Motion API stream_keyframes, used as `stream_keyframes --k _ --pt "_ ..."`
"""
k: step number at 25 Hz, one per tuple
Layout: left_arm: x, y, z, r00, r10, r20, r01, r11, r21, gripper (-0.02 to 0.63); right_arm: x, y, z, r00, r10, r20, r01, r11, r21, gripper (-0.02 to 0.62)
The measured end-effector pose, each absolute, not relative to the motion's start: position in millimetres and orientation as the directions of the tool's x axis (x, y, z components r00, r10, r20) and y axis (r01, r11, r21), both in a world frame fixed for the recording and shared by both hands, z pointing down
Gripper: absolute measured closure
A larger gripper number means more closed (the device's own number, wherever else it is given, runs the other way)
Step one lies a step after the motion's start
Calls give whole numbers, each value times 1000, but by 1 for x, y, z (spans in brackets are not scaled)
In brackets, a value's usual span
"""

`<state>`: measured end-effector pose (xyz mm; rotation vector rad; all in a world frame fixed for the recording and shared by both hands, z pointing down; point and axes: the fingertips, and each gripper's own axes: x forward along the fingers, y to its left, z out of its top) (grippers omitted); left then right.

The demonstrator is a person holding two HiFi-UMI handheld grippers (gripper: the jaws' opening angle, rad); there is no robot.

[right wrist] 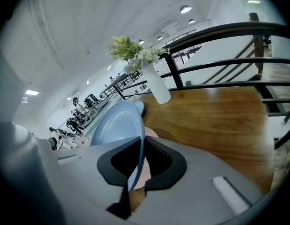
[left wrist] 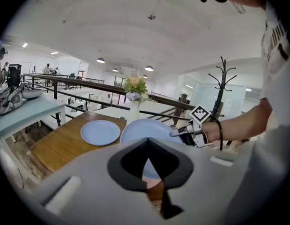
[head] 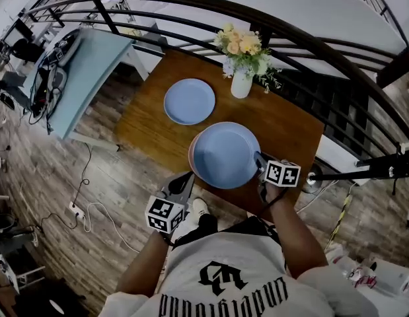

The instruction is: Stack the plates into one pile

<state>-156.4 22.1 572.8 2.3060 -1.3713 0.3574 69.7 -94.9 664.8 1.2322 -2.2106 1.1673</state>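
My right gripper [head: 259, 162] [right wrist: 137, 161] is shut on the right rim of a large blue plate [head: 225, 154] [right wrist: 114, 125], holding it tilted just above a pink plate [head: 190, 156] [right wrist: 143, 175] near the wooden table's [head: 290, 127] front edge. Only a sliver of the pink plate shows. A smaller blue plate [head: 189, 101] [left wrist: 100, 132] lies flat farther back on the left. My left gripper [head: 184, 182] [left wrist: 147, 165] hangs shut and holding nothing, just off the table's near edge, pointing at the held plate [left wrist: 145, 129].
A white vase of flowers [head: 242, 78] [left wrist: 133, 111] [right wrist: 156, 86] stands at the table's far side, by a curved black railing [head: 310, 41]. A light blue table [head: 92, 71] with cables stands at the left. A coat rack [left wrist: 219, 88] is at the right.
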Motion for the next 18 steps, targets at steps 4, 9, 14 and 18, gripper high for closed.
stream_keyframes --k 4,9,14,18 --pt "-160 22 587 474 -759 447 -881 -402 252 561 61 -96 686 -552 -501 667 -833 283 -476 572" --pt "-163 17 601 466 -754 464 -885 -380 270 561 57 -94 711 -544 -454 705 -838 265 -476 568" --pt "-173 11 613 455 -754 475 -889 -353 291 561 50 -99 729 -539 -420 730 -842 257 -474 566" --pt "-183 8 622 448 -750 486 -892 -341 297 561 44 -101 742 -531 -393 751 -848 250 -468 561"
